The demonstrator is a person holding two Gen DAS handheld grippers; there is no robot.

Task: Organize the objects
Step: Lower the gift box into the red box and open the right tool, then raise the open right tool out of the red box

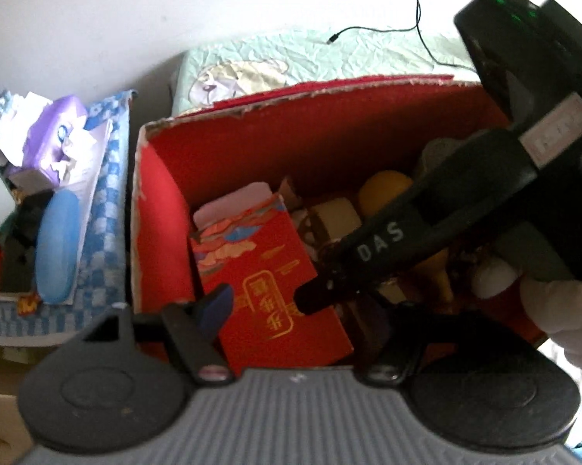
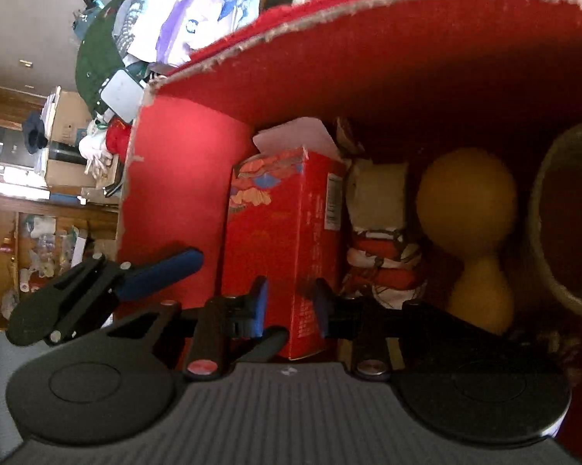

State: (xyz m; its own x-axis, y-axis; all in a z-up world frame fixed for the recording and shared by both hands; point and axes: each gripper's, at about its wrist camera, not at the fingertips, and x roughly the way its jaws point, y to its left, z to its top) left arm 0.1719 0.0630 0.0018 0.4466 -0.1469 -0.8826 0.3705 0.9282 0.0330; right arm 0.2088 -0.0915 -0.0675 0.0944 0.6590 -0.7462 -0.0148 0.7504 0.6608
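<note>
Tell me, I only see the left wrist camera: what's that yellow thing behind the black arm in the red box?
Observer: The yellow thing is gourd-shaped: a big bulb joined to a smaller one.
Operator: What's next to it?
Observer: A red-and-white striped bundle tied with cord sits between it and the red packet.
Operator: Is the other gripper holding the packet?
Observer: The right gripper has its fingers on either side of the packet's near corner. I cannot tell if they press on it.
</note>
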